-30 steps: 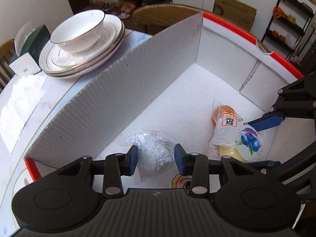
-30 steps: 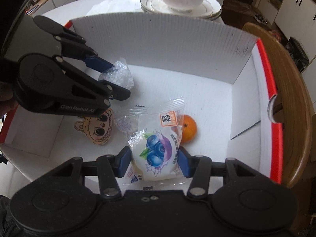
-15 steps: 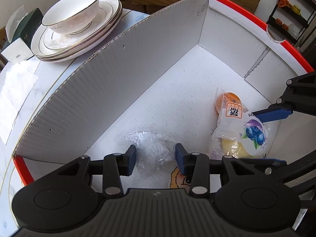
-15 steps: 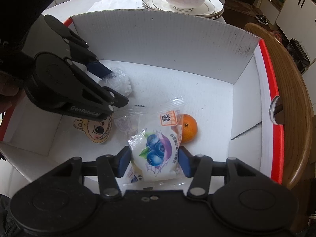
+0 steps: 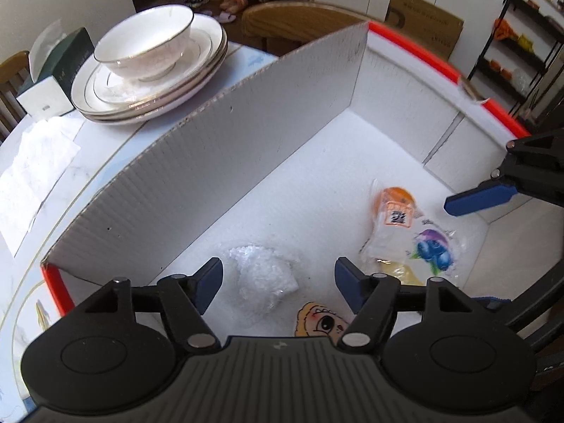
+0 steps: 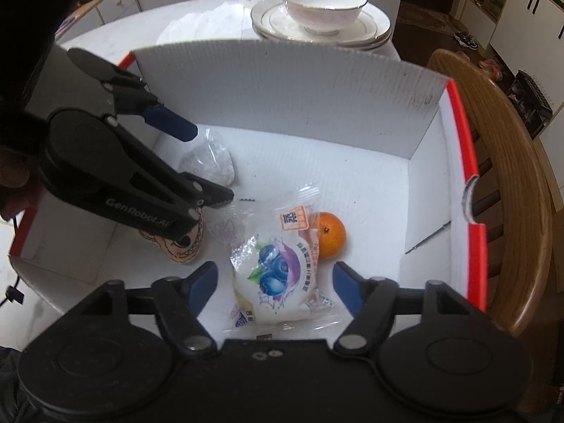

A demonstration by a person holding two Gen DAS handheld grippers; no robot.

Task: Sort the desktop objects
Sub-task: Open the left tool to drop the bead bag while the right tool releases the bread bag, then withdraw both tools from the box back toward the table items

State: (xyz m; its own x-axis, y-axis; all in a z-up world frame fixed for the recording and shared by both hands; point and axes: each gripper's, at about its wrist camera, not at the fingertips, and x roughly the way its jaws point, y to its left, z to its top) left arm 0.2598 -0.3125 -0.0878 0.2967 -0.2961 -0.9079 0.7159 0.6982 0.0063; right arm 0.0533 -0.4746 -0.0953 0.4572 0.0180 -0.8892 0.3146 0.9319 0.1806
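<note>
A: The left hand-held gripper (image 5: 278, 282) is opening its jaws, and the clear bag of white granules (image 5: 262, 276) lies loose between them on the floor of the white box (image 5: 211, 162). The pads do not press on it.

B: The right hand-held gripper (image 6: 271, 287) does the same. Its jaws are opening around the blueberry snack packet (image 6: 278, 275), which rests on the box floor and partly covers the orange (image 6: 329, 234).

A: So both things are released inside the box. Beside the bag is a cartoon-face sticker (image 5: 322, 320).

B: I think the good way now is to let the jaws spread fully, then lift straight up, so no pad drags the thin wrapping.

A: Yes, and keep the two apart from each other and from the box wall.
</note>
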